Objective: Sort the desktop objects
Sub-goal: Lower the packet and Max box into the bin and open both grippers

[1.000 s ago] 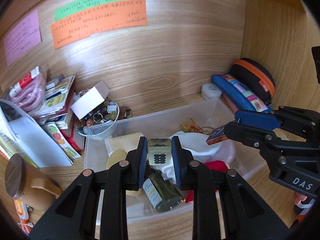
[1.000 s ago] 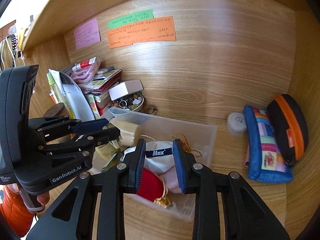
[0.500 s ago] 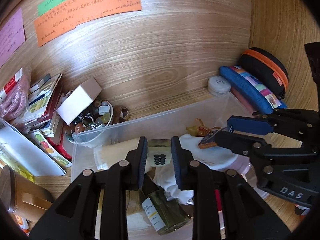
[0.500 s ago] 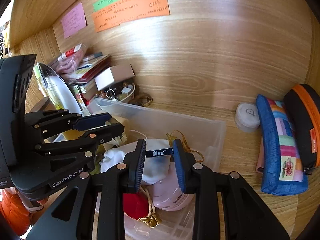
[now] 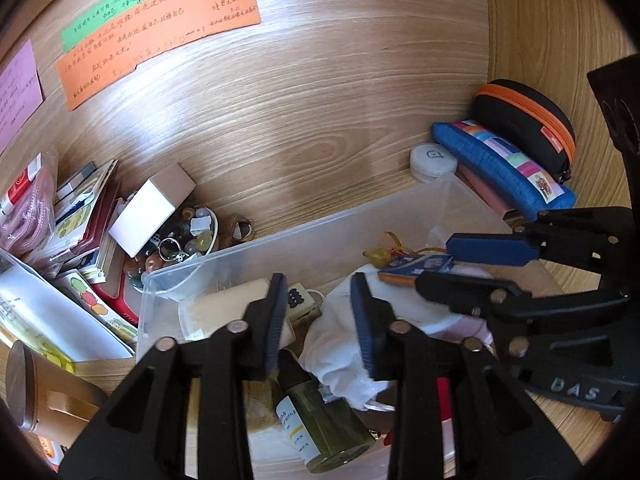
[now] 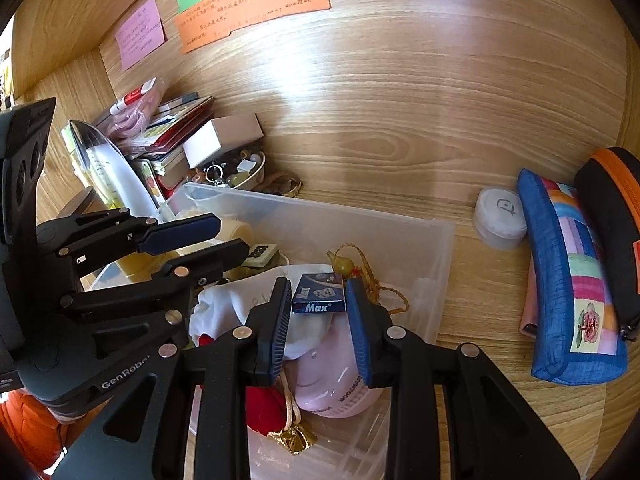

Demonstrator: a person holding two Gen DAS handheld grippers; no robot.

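**Clear plastic bin taking two small items, both grippers parting**

The clear plastic bin (image 6: 436, 240), a thin-walled translucent rectangle, is sitting on the wood-grain counter (image 6: 400, 140) against a wooden back wall. Inside it are lying a crumpled white cloth (image 5: 344, 344), a glossy pink rounded container (image 6: 332, 376), a red velvety pouch (image 6: 260, 404) with a gold tassel, and a squat glass bottle (image 5: 320, 420) of olive liquid.

Over the bin's near half, the left gripper (image 5: 320, 320) is standing with its ribbed blue fingers (image 5: 276, 320) having just been opening; the pale mahjong tile (image 5: 298, 300) with black dots is lying at the left finger, no longer pinched. Over the bin's right half, the right gripper (image 6: 318, 320) has likewise just been opening slightly; the small flat blue "Max" box (image 6: 319, 299) is sitting between its fingers, with the pads showing narrow gaps at both sides.

Right of the bin are resting a round white lidded jar (image 6: 500, 220), a blue patchwork fabric pouch (image 6: 568, 280) and a black oval case (image 6: 604, 216) with an orange zip.
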